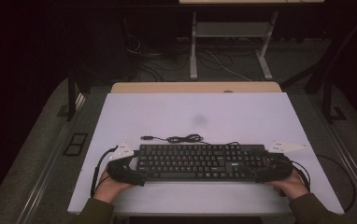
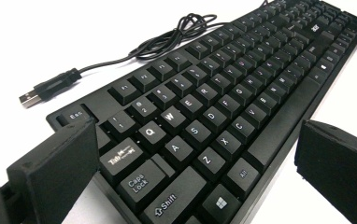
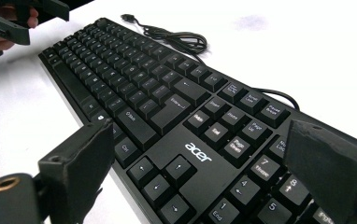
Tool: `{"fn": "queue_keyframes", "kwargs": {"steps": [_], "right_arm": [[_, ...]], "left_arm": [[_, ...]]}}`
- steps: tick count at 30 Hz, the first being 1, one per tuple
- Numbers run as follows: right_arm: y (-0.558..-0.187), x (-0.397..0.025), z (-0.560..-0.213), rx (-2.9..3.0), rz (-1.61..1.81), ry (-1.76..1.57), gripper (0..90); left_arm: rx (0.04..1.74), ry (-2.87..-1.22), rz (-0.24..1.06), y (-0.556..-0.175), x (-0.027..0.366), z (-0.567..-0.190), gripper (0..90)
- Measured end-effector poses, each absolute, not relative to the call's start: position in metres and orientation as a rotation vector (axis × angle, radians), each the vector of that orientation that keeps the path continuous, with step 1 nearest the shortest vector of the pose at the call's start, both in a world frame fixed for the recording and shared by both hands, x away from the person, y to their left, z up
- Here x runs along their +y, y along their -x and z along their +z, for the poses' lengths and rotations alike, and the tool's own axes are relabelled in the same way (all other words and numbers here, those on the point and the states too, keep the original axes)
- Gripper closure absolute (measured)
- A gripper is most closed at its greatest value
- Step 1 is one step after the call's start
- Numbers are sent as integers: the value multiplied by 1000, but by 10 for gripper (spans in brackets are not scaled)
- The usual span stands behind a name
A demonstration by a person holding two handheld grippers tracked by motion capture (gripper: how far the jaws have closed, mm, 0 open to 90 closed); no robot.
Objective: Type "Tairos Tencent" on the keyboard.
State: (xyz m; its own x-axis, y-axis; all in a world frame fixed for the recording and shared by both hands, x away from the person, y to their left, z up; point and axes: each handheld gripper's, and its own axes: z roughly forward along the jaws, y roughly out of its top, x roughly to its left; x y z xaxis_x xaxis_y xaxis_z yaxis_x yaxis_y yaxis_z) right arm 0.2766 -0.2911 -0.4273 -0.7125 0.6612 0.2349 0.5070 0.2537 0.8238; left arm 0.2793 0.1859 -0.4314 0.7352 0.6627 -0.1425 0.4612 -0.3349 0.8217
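A black Acer keyboard [image 1: 200, 161] lies along the near part of the white table [image 1: 190, 109]. Its cable [image 1: 181, 138] is coiled just behind it and ends in a loose USB plug [image 2: 29, 99]. My left gripper [image 1: 137, 170] is open, its jaws straddling the keyboard's left end [image 2: 186, 135], one by the Esc key, the other off the front edge. My right gripper [image 1: 264, 169] is open too and straddles the right end [image 3: 200, 149] around the arrow keys and number pad. In the right gripper view, the left gripper [image 3: 8, 18] and a hand show far off.
Behind the keyboard the table has bare room with a faint grey smudge [image 1: 199, 120]. A wooden strip [image 1: 195, 87] borders its far edge. Beyond stand a desk frame [image 1: 230, 32] and floor cables [image 1: 223, 65]. A floor socket plate [image 1: 76, 143] lies at the left.
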Motion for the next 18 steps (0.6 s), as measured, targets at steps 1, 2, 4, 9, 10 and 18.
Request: {"fn": "queue_keyframes", "kwargs": {"steps": [1, 2, 4, 9, 10, 18], "right_arm": [[-277, -291, -427, 2357, 1453, -1109, 87], [-277, -290, -427, 2361, 1468, -1099, 87], [-277, -289, -426, 2365, 1467, -1093, 87], [-278, -284, -424, 2374, 1480, -1078, 87], [-278, -283, -423, 2380, 1479, -1067, 87], [-281, -274, -421, 2403, 1480, -1041, 87]], "left_arm": [[851, -1997, 271, -279, 185, -431, 0], [845, -2000, 274, -279, 185, -431, 0], [847, -1993, 271, -279, 184, -431, 0], [837, -1990, 271, -280, 182, -430, 0], [831, -1993, 271, -280, 181, -430, 0], [824, -1983, 273, -281, 180, -428, 0]]}}
